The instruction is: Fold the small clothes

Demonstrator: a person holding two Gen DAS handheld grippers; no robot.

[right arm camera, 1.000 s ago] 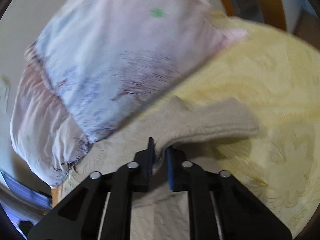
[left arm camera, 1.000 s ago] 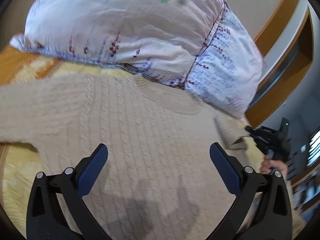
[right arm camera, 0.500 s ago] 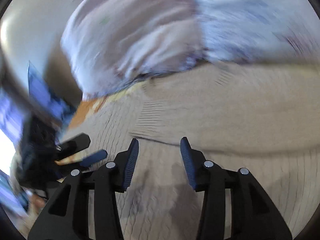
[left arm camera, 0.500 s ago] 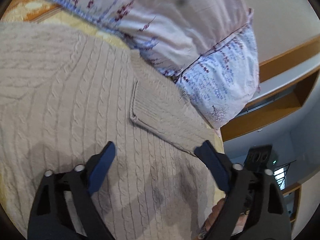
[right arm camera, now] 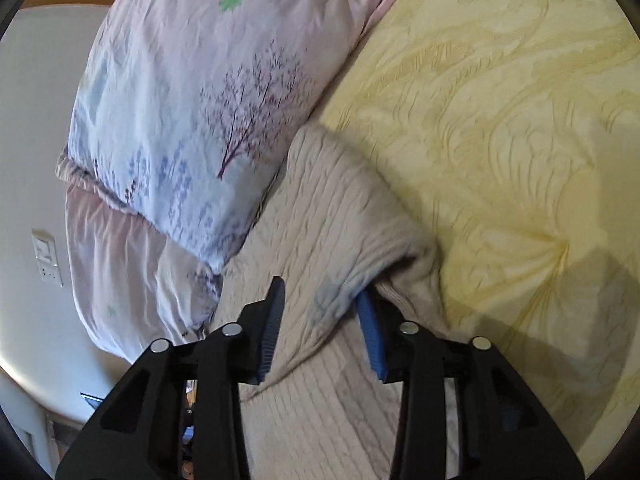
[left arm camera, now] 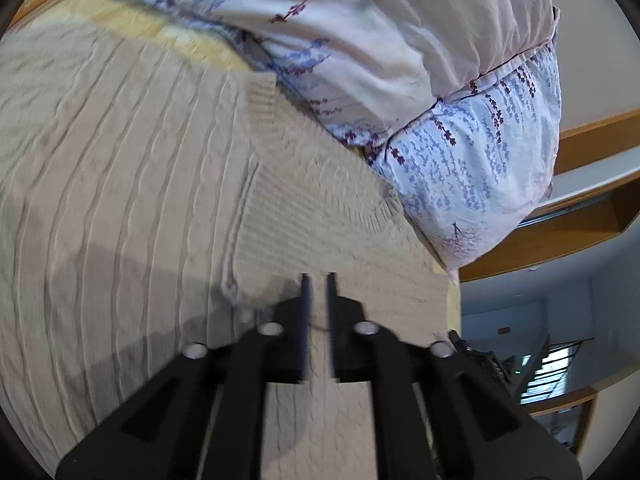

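A beige cable-knit sweater [left arm camera: 120, 208] lies flat on the bed, one sleeve [left arm camera: 320, 208] folded across its body. My left gripper [left arm camera: 316, 280] is down on that folded sleeve near its lower edge, jaws shut with a pinch of knit between them. In the right wrist view, a raised fold of the sweater [right arm camera: 320, 216] runs between the fingers of my right gripper [right arm camera: 320, 292]. Its jaws are partly open and closing. The fabric drapes over the right blue pad [right arm camera: 370, 332], while the left pad stands clear of it.
Two floral pillows [left arm camera: 400, 60] [right arm camera: 192, 112] lean against the wall at the sweater's collar end. The yellow quilted bedspread [right arm camera: 500, 120] stretches off to the right. A wooden ledge [left arm camera: 580, 224] and a wall switch [right arm camera: 46, 256] lie beyond the bed.
My left gripper dropped towards the folded sleeve and went from wide open to shut. My right gripper let go of the sleeve cuff, opened, and swung over to another fold of the sweater.
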